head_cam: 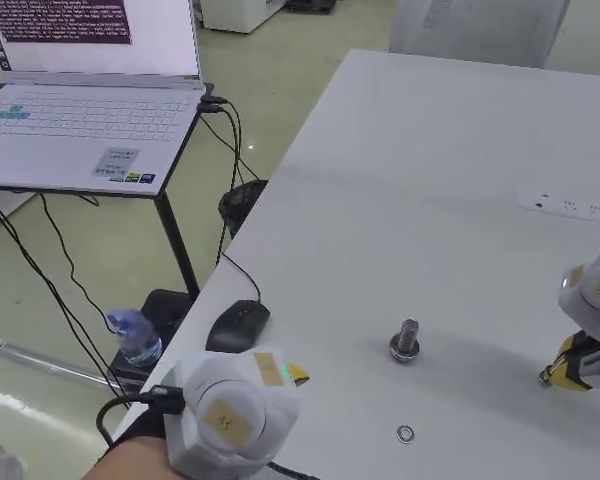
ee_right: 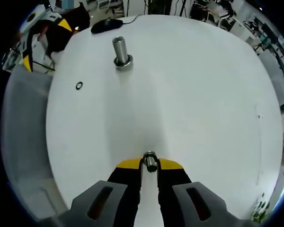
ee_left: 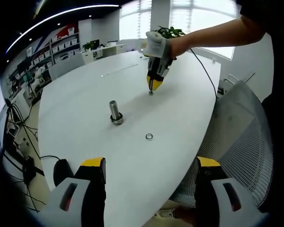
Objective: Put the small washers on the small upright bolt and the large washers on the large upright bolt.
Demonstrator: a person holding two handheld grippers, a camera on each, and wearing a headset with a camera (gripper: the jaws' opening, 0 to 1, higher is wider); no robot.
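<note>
The large bolt (head_cam: 406, 340) (ee_left: 115, 112) (ee_right: 120, 51) stands upright on the white table (head_cam: 430, 180), with a washer round its base. A small loose washer (head_cam: 405, 433) (ee_left: 149, 136) (ee_right: 79, 85) lies flat on the table near it. My right gripper (head_cam: 548, 376) (ee_right: 150, 163) (ee_left: 151, 86) is shut on a small bolt (ee_right: 150, 161), held upright with its tip at the table top, to the right of the large bolt. At the table's near left edge my left gripper (head_cam: 285, 382) (ee_left: 149, 168) is open, with nothing between its jaws.
A black mouse (head_cam: 238, 325) (ee_right: 106, 24) lies at the table's left edge. A power strip (head_cam: 570, 207) sits far right. Left of the table, a laptop (head_cam: 80, 120) rests on a stand with cables, above a water bottle (head_cam: 135, 337). A mesh chair (ee_left: 241, 132) stands by the table.
</note>
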